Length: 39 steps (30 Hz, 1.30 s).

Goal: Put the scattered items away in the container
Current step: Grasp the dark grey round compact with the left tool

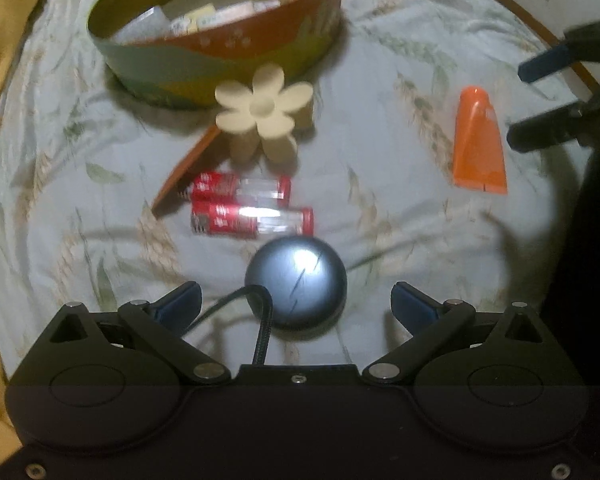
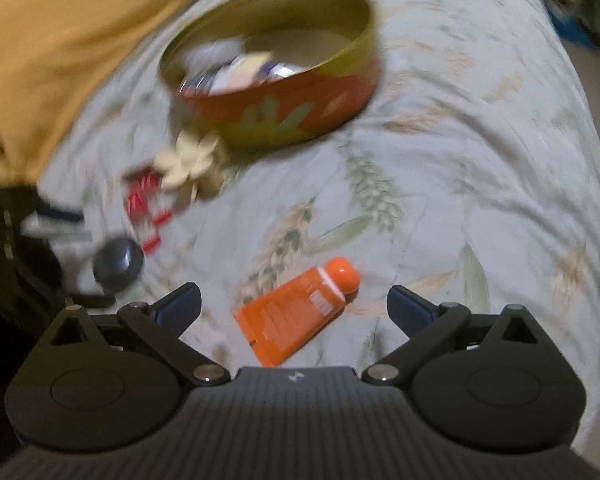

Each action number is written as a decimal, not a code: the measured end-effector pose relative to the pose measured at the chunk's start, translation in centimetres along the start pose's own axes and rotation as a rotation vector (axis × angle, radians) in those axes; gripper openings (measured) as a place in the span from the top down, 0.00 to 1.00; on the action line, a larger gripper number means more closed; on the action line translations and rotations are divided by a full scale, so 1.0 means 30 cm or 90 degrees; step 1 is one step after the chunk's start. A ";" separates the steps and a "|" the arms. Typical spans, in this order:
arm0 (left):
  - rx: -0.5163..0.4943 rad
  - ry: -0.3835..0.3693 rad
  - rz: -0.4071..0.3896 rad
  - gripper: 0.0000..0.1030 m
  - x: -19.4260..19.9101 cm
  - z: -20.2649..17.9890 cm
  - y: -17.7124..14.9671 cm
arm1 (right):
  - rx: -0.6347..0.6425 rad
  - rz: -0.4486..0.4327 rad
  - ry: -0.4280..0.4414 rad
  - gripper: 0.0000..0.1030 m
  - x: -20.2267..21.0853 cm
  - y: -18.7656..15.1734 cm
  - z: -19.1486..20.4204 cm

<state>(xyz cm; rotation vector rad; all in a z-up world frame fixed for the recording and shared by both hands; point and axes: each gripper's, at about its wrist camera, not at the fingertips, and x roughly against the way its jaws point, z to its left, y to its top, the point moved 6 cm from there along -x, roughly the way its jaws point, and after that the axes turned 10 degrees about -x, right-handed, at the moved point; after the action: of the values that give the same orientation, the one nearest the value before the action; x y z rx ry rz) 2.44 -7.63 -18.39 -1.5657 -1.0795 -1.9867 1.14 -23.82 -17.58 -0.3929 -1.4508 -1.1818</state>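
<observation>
Left tongs (image 1: 296,304) spread wide over a dark round puck (image 1: 296,286) with a black cable (image 1: 260,340), not yet pressing. Right tongs (image 2: 294,304) likewise released above the orange tube (image 2: 296,314). Best to straddle each item squarely, sink the pads low to the bedsheet (image 1: 380,220), then squeeze gently. Still loose: cream flower clip (image 1: 262,114), 2 red-labelled tubes (image 1: 248,208). Beyond, the round floral tin (image 1: 220,64), part filled already.
</observation>
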 end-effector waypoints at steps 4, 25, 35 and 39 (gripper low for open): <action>0.037 -0.024 0.008 0.02 -0.024 0.029 -0.020 | 0.170 0.025 -0.051 0.00 -0.029 -0.019 0.076; 0.055 -0.041 0.026 0.37 -0.135 0.032 0.039 | 0.252 0.178 -0.095 0.09 -0.240 -0.053 0.060; 0.174 -0.052 -0.052 0.44 -0.033 0.103 0.018 | 0.095 0.092 -0.023 0.09 -0.063 0.006 0.032; 0.206 -0.050 -0.086 0.44 0.020 0.126 0.028 | 0.055 0.064 -0.003 0.09 -0.021 0.078 0.038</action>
<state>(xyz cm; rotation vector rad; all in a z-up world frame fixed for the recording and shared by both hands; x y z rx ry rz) 5.28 -5.19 -17.26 -1.4390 -1.4883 -1.7337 2.53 -21.64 -16.92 -0.4051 -1.4643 -1.0356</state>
